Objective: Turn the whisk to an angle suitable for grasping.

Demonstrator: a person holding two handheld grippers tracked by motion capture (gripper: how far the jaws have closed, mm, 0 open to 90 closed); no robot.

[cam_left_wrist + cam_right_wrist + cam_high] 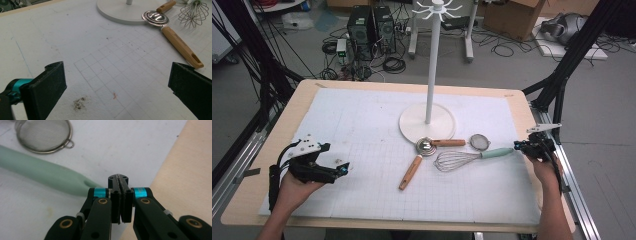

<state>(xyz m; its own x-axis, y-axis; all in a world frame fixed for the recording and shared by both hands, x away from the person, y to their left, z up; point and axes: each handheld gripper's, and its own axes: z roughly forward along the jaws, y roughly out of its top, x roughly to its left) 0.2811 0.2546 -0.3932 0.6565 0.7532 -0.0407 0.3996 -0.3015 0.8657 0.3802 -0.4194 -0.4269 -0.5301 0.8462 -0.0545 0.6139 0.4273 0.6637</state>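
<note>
White gridded matting covers the bench (362, 130). Near its right edge lies the whisk (462, 159), its mint handle just beside the right gripper (120, 185), fingers pressed together, empty. Left gripper (117, 85): fingers spread.

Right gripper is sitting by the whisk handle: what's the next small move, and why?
Probably open the right gripper first. Its jaws are pressed shut with nothing between them, just beside the tip of the whisk's mint handle, so it cannot take the handle until it opens and shifts over it.
</note>
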